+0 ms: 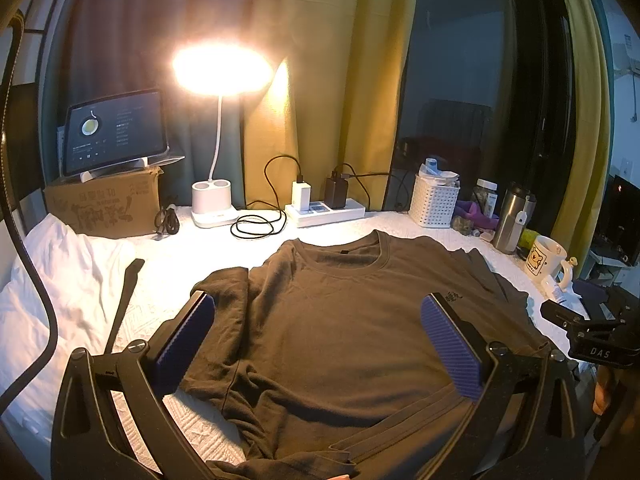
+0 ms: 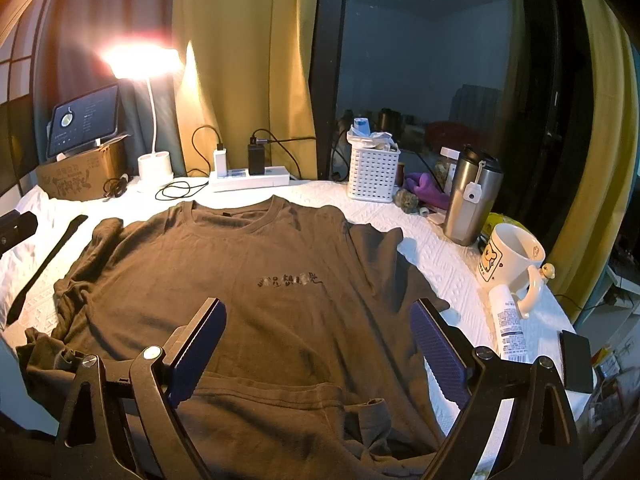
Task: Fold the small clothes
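Here, through the left wrist view: a left gripper [image 1: 318, 340] with ridged blue pads, jaws spread wide and released, nothing between them. Beyond and beneath the gap, a dark brown short-sleeved cotton T-shirt [image 1: 340, 320], front up, neckline at the far end, hem bunched nearest the jaws, probably laid flat so that the sides can be turned inward. Outside the left jaw, a sleeve already lying over toward the chest, apparently a first fold. Spread under it all, a white quilted table cover [image 1: 192, 252], bare enough to give the cloth room. Well past the jaw tips, a lit white desk lamp [image 1: 218, 120] and a white power strip [image 1: 324, 210], pushed back clear of the work.

Next, through the right wrist view: a right gripper [image 2: 318, 340], likewise gaping and empty, poised above the shirt's lower half. Between the jaws and just ahead, the small chest print. Off the right jaw, the other sleeve spread out flat, likely the next part for taking up. Farther right, a white bear-print ceramic mug [image 2: 510, 264] and a steel travel tumbler [image 2: 472, 200], near the cloth edge but apart.
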Demonstrator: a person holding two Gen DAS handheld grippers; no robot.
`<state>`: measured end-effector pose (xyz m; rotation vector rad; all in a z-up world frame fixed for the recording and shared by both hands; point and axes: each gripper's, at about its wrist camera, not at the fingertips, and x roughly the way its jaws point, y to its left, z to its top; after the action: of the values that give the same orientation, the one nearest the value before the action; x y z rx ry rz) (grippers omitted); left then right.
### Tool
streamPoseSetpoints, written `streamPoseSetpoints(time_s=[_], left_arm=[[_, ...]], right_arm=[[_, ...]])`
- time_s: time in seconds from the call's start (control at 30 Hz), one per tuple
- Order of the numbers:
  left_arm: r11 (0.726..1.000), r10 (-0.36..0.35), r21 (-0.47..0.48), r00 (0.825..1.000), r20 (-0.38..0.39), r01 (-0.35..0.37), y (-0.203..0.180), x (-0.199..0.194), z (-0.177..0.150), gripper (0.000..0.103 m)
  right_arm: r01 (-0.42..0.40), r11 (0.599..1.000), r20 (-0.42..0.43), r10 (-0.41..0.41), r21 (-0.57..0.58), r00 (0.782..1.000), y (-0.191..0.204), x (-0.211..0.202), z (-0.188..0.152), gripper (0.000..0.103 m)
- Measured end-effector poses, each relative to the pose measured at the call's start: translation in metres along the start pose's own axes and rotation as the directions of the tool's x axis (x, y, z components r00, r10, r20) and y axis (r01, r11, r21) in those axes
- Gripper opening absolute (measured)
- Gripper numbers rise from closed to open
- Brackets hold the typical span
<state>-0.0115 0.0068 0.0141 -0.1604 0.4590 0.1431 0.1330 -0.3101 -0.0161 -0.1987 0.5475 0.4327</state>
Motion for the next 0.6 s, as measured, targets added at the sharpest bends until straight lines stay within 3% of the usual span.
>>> streamPoseSetpoints(time_s=[0.33,0.6], left_arm=[[1.000,0.000,0.005,1.000,-0.013,0.000,0.000,0.008,0.002,0.102],[1.000,0.002,0.015,0.998,-0.058,-0.001,-0.008,0.035,0.007,0.102]], right_arm=[[-0.005,1.000,-0.012,0.005,0.002,1.000,0.000,0.001,-0.003,0.094],[-0.012,1.000,-0.060,0.012,0.005,0.998,-0.007,0.033,0.007,0.094]])
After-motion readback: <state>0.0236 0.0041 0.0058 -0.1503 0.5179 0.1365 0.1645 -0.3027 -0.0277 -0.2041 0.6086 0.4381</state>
